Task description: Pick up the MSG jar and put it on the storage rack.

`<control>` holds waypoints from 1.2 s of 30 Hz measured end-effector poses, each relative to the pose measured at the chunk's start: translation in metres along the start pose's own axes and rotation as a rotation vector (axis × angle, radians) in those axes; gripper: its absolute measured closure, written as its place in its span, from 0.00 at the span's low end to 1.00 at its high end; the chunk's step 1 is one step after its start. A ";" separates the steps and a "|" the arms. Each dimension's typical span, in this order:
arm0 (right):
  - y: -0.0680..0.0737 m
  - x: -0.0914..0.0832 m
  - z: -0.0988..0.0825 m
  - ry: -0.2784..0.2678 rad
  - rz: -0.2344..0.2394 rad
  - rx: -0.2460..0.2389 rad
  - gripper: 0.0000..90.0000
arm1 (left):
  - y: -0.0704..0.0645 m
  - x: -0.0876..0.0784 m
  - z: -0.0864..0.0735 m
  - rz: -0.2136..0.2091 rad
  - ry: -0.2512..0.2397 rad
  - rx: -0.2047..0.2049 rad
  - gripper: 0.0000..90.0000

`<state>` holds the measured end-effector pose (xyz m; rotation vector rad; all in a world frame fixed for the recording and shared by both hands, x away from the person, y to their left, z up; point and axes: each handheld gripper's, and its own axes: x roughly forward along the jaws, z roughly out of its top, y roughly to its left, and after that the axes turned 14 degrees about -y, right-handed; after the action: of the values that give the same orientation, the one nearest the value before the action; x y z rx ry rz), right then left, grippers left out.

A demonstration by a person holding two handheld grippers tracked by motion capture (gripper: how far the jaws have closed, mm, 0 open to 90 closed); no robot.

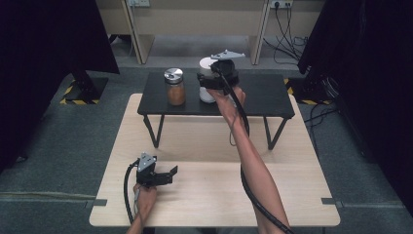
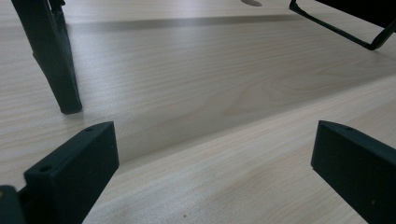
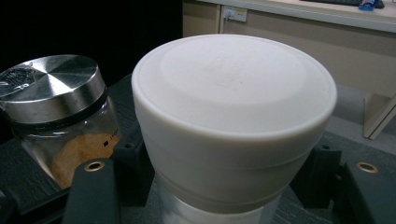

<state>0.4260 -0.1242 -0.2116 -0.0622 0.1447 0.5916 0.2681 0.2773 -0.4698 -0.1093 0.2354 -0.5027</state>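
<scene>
Your right gripper point(image 1: 214, 83) is up at the far side, over the small black stand point(image 1: 263, 100) that sits on the far half of the tabletop point(image 1: 209, 195). Its jaws are clamped on the white container point(image 3: 233, 121): in the right gripper view one jaw sits on each side of the container's body, just under the wide white lid, with the container filling the gap between them. The container stands upright on the stand, near its middle, and your gripper comes at it from the near side with your forearm stretched across the tabletop.

Just left of the container, close but apart from it, stands a glass jar point(image 1: 176, 87) with a shiny metal lid and brown contents. It is outside your jaws, on their left in the right gripper view.

Your left gripper point(image 1: 163, 176) rests low over the near left part of the tabletop, well apart from both containers. Its jaws stand wide apart with nothing between them but bare wood; one black leg of the stand point(image 2: 53, 60) shows beyond them.
</scene>
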 end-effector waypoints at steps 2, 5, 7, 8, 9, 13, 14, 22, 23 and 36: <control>-0.002 0.000 0.002 0.013 0.008 0.001 0.35 | -0.001 0.000 0.000 0.000 0.000 0.005 0.00; -0.003 -0.002 0.005 0.022 0.006 -0.004 0.09 | 0.000 0.000 0.000 0.000 0.001 0.003 0.00; -0.004 -0.003 0.005 0.025 0.007 -0.009 0.05 | 0.000 0.000 0.000 0.001 0.000 0.003 0.00; -0.005 -0.006 0.005 0.031 0.001 0.005 0.00 | -0.001 0.000 0.000 0.001 0.000 0.004 0.00; -0.005 -0.006 0.005 0.031 0.001 0.005 0.00 | -0.001 0.000 0.000 0.001 0.001 0.005 0.00; -0.016 -0.021 0.006 0.044 0.072 -0.005 0.00 | 0.000 0.000 0.000 0.000 0.002 0.003 0.00; -0.018 -0.027 0.006 0.044 0.094 -0.007 0.00 | 0.000 0.001 0.000 0.000 0.003 0.003 0.00; -0.028 -0.073 -0.002 0.028 0.207 -0.011 0.00 | -0.001 0.000 0.001 0.003 0.003 0.007 0.00; -0.029 -0.079 -0.003 0.022 0.219 -0.009 0.00 | -0.001 0.000 0.001 0.003 0.003 0.006 0.00; -0.047 -0.154 -0.069 -0.018 0.369 0.028 0.00 | -0.002 0.001 0.001 0.005 0.004 0.008 0.00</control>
<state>0.3178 -0.2552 -0.2555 -0.0023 0.1475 0.9582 0.2679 0.2752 -0.4690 -0.0995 0.2377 -0.4986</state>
